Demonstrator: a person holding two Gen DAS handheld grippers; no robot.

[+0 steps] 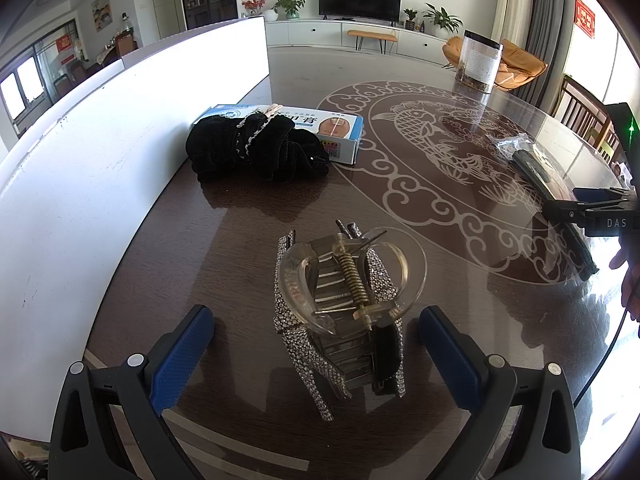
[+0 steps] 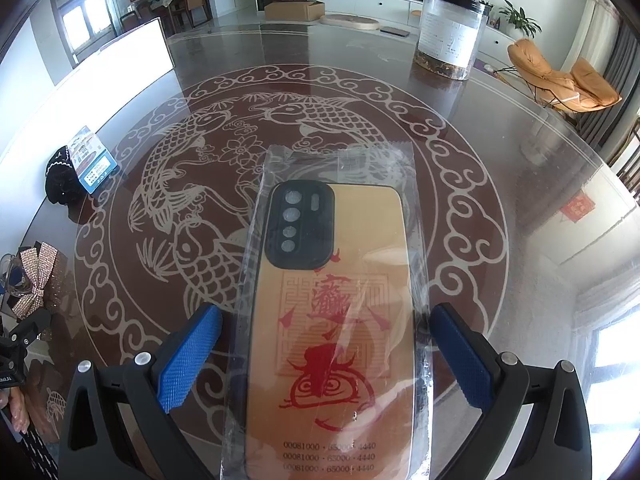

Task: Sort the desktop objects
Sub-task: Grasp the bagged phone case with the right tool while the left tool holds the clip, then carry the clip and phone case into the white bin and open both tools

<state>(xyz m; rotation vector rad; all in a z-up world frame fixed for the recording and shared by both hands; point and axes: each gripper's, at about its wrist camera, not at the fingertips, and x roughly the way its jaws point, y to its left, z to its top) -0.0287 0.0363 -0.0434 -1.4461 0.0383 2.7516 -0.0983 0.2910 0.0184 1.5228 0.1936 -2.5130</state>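
A rhinestone bow hair claw clip [image 1: 344,312] with a clear claw and a spring lies on the dark table between the open fingers of my left gripper [image 1: 316,344]; it also shows in the right wrist view [image 2: 36,280]. A gold phone case [image 2: 332,320] with red print, in a clear plastic bag, lies between the open fingers of my right gripper [image 2: 324,356]. The same case shows dark in the left wrist view [image 1: 548,184] under my right gripper [image 1: 592,204]. Neither gripper touches its object.
A black velvet hair band [image 1: 256,152] rests against a blue-and-white box [image 1: 320,128] by a white board [image 1: 80,152] along the left. A clear jar [image 2: 452,32] stands at the far right of the table. The glass top [image 2: 520,140] has a fish pattern.
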